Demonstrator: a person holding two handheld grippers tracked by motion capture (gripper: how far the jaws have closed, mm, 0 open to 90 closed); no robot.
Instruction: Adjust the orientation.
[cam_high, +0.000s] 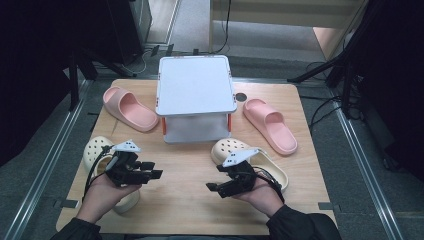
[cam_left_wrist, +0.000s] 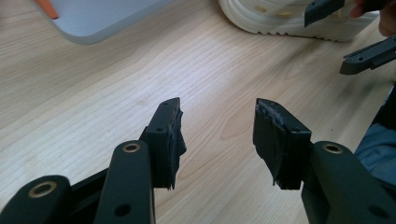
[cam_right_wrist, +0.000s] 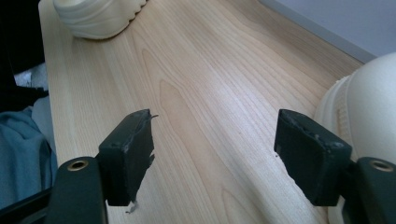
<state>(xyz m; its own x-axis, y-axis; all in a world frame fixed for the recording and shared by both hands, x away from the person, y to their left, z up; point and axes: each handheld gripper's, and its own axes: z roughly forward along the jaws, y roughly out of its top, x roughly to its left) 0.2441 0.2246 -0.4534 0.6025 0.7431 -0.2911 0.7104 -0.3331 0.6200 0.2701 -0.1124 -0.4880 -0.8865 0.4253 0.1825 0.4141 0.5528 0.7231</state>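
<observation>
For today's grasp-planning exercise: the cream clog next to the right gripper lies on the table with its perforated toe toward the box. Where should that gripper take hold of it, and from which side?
Grip the cream clog at the side wall of its foot opening, one jaw inside and one outside. The toe is too broad and rounded. The open right gripper should probably come from above, on the clog's inner side facing the table centre.

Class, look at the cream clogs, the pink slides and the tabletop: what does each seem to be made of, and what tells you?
Cream clogs: likely moulded foam or rubber, matte, with punched holes and ridged soles.
Pink slides: probably the same soft foam, smooth, thick and seamless.
Tabletop: pale wood or wood-look laminate, with visible grain lines and a slight sheen.
</observation>
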